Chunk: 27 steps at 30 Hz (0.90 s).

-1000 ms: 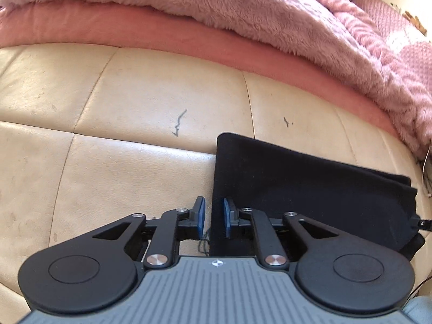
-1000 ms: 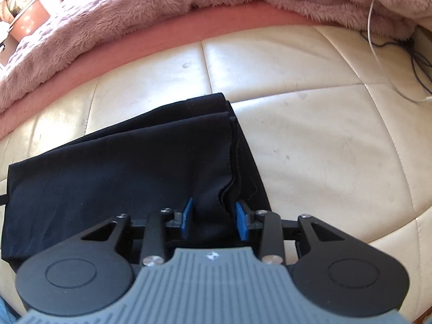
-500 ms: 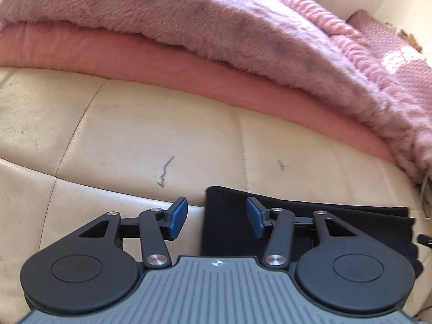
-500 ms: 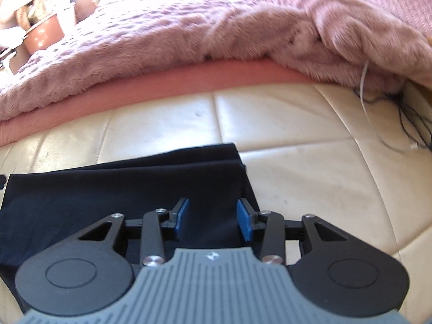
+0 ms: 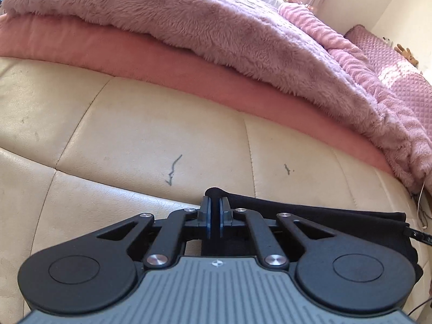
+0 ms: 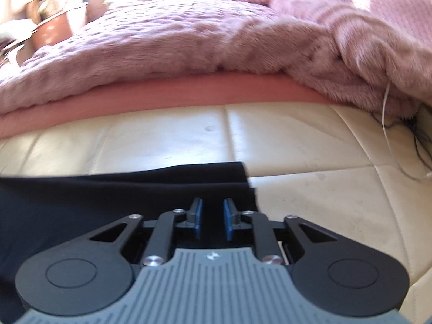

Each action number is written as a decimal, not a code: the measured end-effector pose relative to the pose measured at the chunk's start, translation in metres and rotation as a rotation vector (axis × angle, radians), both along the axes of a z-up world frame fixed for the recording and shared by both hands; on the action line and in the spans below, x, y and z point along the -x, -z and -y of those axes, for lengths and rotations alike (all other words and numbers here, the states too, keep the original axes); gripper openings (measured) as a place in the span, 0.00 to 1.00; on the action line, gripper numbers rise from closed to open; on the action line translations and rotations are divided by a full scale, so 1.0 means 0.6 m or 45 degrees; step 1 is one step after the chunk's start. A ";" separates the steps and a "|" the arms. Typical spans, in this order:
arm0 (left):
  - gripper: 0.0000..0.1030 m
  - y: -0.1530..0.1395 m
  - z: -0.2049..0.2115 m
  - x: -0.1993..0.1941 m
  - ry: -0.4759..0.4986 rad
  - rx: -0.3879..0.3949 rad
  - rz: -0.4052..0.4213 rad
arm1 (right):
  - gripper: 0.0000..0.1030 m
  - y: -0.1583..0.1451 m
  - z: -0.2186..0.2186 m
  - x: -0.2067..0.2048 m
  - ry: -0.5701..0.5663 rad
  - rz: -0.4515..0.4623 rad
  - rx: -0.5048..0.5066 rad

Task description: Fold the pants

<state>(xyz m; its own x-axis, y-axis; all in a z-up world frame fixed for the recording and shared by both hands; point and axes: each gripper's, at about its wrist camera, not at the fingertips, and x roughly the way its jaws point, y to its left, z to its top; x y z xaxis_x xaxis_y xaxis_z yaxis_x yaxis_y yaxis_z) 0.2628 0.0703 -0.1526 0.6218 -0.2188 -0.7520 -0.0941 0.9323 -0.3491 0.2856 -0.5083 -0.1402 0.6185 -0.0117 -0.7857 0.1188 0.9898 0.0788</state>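
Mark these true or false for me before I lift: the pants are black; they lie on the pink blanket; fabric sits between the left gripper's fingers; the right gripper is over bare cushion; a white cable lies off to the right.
1. The pants are black. True.
2. They lie on the pink blanket. False: they lie on the cream cushion; the blanket is behind it.
3. Fabric sits between the left gripper fingers. True: its closing jaws pinch a pants corner.
4. The right gripper is over bare cushion. False: pants fabric lies between its closing jaws, near the pants' edge.
5. A white cable lies off to the right. True.
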 end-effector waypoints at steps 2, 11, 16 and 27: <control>0.06 0.007 -0.001 -0.004 0.003 -0.017 -0.012 | 0.00 0.013 0.009 -0.009 0.019 0.014 -0.008; 0.25 -0.030 0.004 0.011 -0.035 -0.137 -0.015 | 0.11 -0.017 0.024 -0.002 0.100 0.022 -0.103; 0.25 -0.071 0.031 0.048 0.014 -0.165 0.037 | 0.44 -0.045 0.071 0.051 0.164 0.005 -0.310; 0.25 -0.061 0.156 0.081 0.313 -0.165 -0.057 | 0.62 0.017 0.201 0.068 0.137 -0.254 -0.830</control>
